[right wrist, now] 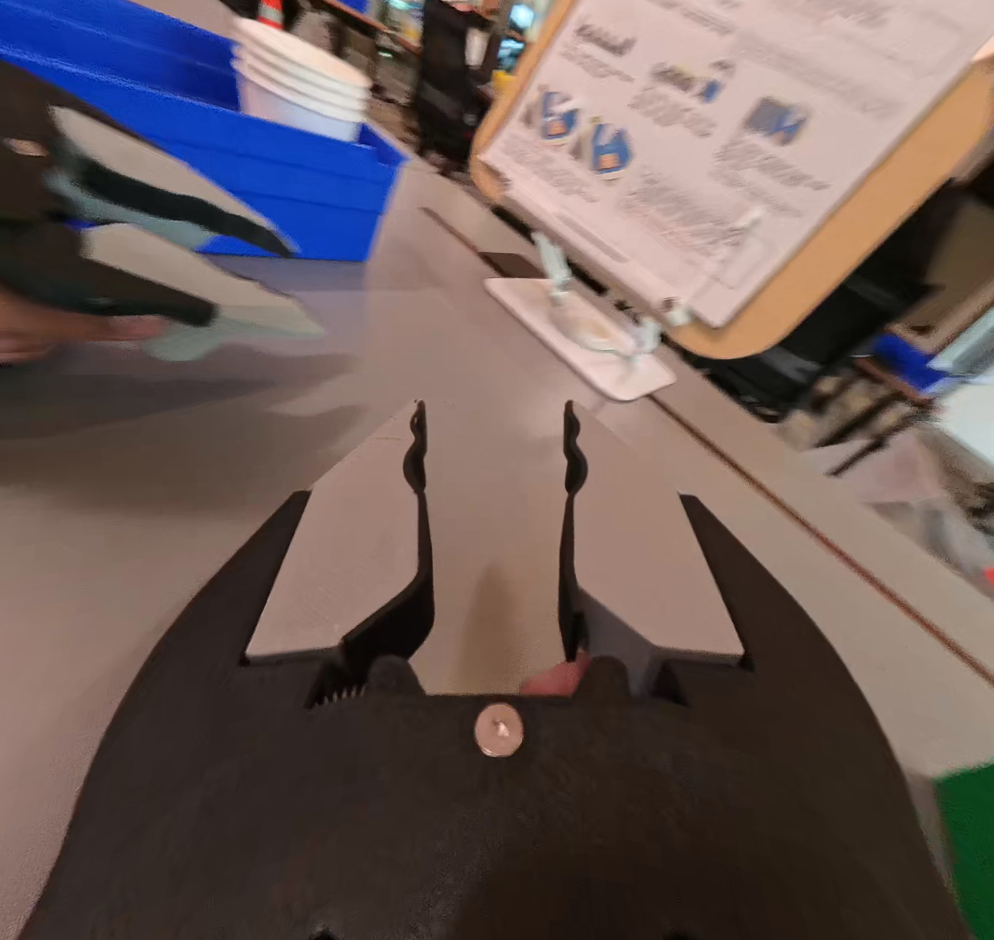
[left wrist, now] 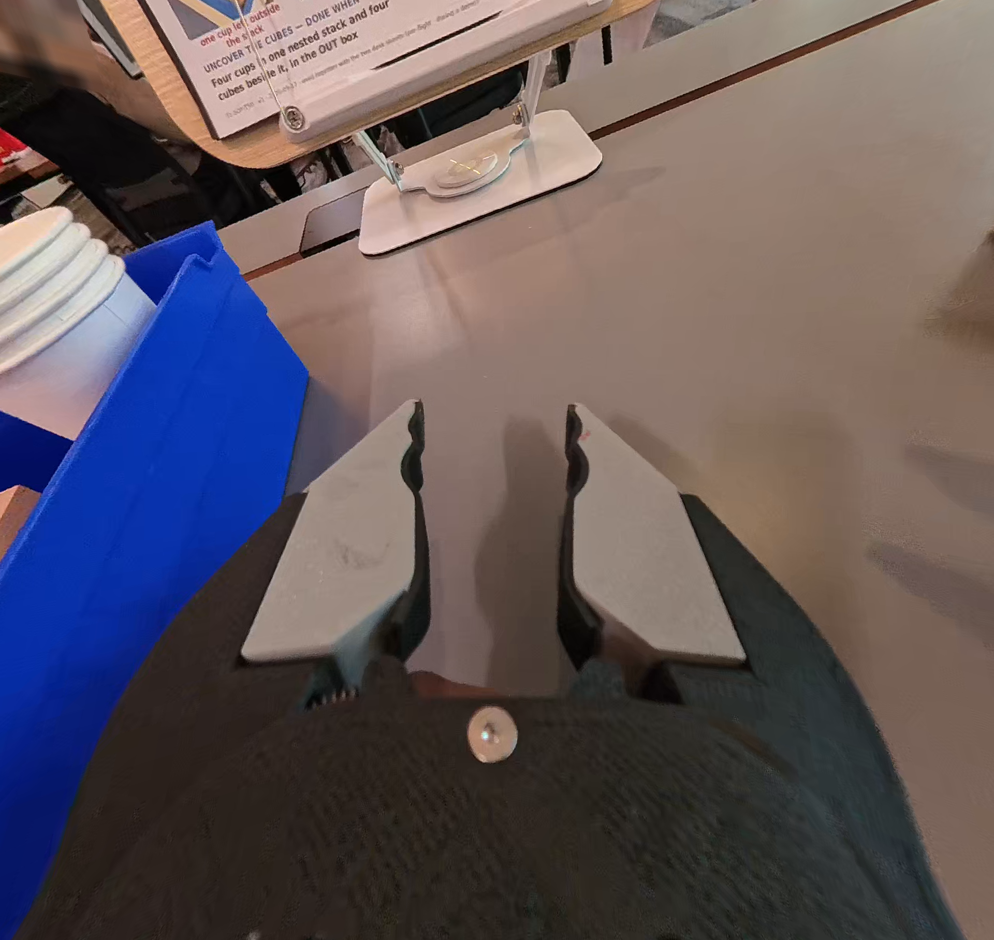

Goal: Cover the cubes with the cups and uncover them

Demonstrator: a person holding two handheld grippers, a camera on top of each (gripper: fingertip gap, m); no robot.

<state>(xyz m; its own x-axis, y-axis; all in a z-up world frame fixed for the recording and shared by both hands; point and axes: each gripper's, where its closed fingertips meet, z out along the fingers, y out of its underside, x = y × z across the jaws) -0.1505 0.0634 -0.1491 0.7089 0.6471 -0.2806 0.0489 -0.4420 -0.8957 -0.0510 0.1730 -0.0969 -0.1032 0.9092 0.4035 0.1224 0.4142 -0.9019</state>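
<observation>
White nested cups are sitting in the blue bin at the frame's left, well apart from the left gripper and right gripper, both hovering released, grasping nothing.

The right gripper hangs over the grey table, jaws apart with nothing between. At ten o'clock, the blurred left gripper; at eleven, stacked white cups in a blue bin; at one, an instruction board.
</observation>
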